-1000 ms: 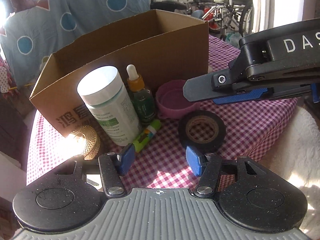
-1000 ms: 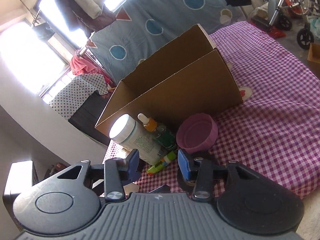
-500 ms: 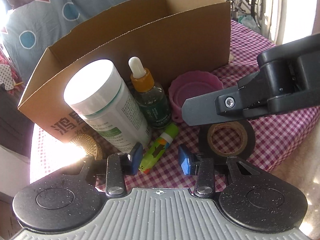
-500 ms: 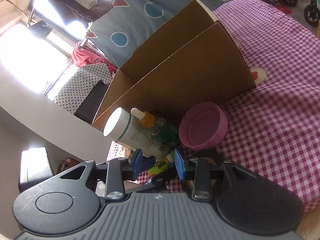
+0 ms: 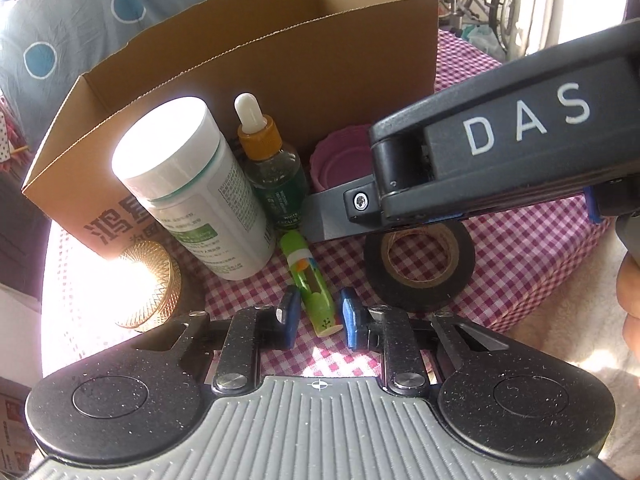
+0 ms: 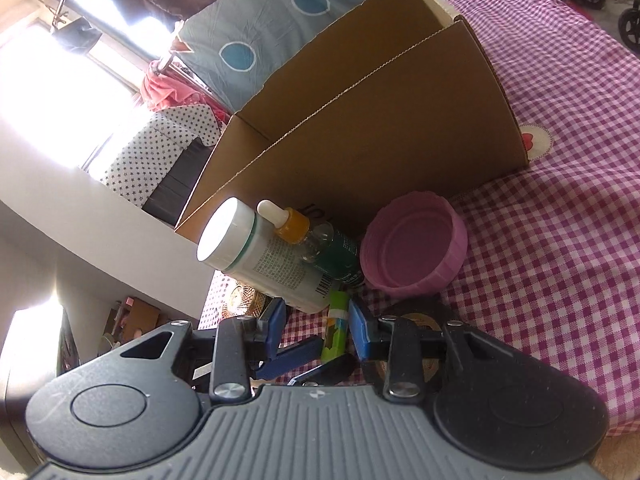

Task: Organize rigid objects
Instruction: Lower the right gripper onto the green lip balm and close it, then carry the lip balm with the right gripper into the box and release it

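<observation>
The left gripper (image 5: 317, 316) has its jaws a little apart, one on each side of the green tube (image 5: 310, 282), not yet squeezing it. The tube lies flat on the checked cloth (image 5: 532, 256). The right gripper (image 6: 318, 320) hangs just above with jaws open. Next to the tube stand a white bottle (image 5: 192, 184) and a dropper bottle (image 5: 268, 164). A black tape roll (image 5: 420, 266) and pink lid (image 6: 414, 246) lie near. Behind them stands the cardboard box (image 5: 328, 60).
</observation>
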Available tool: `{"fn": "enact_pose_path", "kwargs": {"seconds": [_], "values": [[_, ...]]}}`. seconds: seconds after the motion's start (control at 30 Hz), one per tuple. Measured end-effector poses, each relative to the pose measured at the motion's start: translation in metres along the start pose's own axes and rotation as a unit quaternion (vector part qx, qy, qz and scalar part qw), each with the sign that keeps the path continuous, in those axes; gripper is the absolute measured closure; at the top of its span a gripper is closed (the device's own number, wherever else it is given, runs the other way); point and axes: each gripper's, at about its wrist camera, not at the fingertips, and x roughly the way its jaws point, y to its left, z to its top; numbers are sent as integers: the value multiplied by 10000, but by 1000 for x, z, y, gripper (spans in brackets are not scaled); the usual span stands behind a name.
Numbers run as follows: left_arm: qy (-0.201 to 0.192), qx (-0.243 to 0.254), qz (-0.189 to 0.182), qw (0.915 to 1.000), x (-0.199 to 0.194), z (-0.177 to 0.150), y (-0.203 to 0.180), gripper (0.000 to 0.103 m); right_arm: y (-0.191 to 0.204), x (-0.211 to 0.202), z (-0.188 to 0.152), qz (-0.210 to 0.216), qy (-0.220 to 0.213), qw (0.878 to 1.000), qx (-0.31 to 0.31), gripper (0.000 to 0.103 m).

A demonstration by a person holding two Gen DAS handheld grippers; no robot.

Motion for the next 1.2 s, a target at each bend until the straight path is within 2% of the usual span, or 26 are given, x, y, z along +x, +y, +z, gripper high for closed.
{"fn": "enact_pose_path", "kwargs": {"seconds": [0.13,0.3,0.57,0.93,1.2], "values": [[-72,-74,-53,9999,-4,-9,-3,88,19,16,4,-304,322,9979,-479,77],[-173,-256,-128,9994,-9,-16,-2,88,35,36,7,-801,765,9900,-876,81],[-320,-414,-228,9984,-9,-24,2,88,43,56,4,-1216,1221,9814,-841,81],[-397,-635,-270,9968,-1,-20,19,86,55,72,10,-1520,1355,9727,-1116,82],[-480,-627,-240,9966,-9,-23,14,86,59,69,5,-1543,1214,9737,-1155,84]]}}
